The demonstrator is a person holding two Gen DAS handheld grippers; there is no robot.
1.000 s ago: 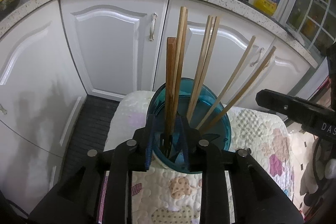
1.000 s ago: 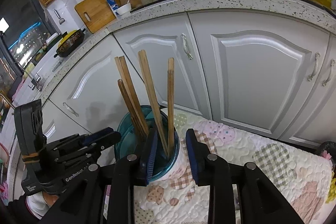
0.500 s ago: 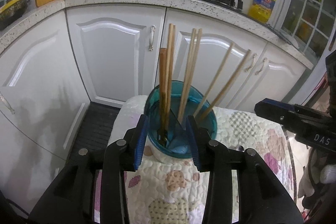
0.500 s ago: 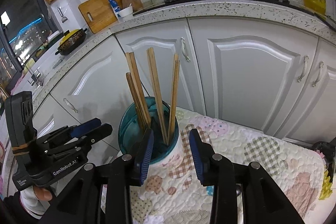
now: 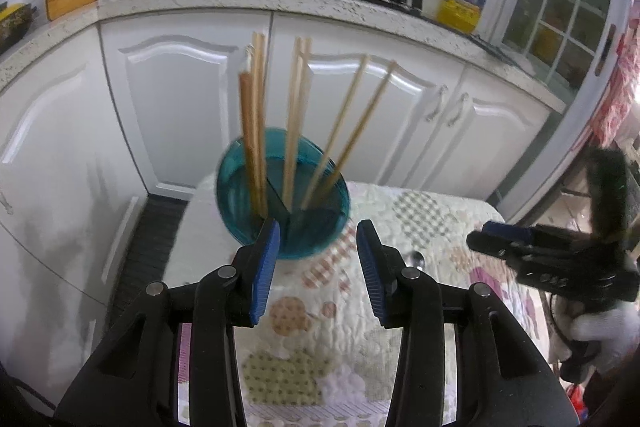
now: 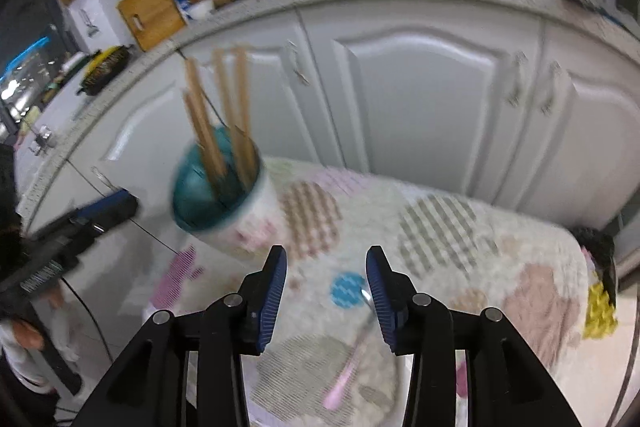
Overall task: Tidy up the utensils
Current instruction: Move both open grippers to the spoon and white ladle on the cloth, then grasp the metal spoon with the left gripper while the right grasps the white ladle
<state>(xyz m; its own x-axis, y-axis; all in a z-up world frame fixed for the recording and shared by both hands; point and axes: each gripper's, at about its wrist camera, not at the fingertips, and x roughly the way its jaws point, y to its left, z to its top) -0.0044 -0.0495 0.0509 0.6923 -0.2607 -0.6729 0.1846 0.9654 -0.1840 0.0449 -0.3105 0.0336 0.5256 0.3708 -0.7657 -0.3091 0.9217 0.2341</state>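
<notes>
Teal plastic lines the utensil holder (image 5: 282, 203) standing in front of your left gripper (image 5: 318, 243) in the left wrist view. It sits near the far left corner of the quilted bench (image 5: 432, 219), and its fingers (image 5: 266, 267) are spread wide with nothing between them, their tips just short of the holder's near rim. Wooden chopsticks (image 5: 294, 115) stand in it: one bunch upright at the left, a pair near the middle, two leaning right. A dark divider shows inside, but you cannot tell which compartment each stick is in. White cabinet doors (image 5: 188, 99) rise close behind the bench. Your right gripper (image 5: 496, 239) enters from the right edge, blurred, over the bench's right side. A spoon bowl (image 5: 418, 259) peeks out beside the right finger, mostly hidden.

In the right wrist view everything is smeared by motion. The right gripper (image 6: 326, 269) has its fingers (image 6: 274, 291) apart and empty, over the middle of the bench (image 6: 460, 227). The holder (image 6: 218, 187) stands well to the left near the far edge, chopsticks (image 6: 212, 115) sticking up. A pink-handled spoon (image 6: 352, 355) lies on the bench between and below the fingers, partly hidden by the right one. The left gripper (image 6: 100, 207) reaches in from the left edge.
</notes>
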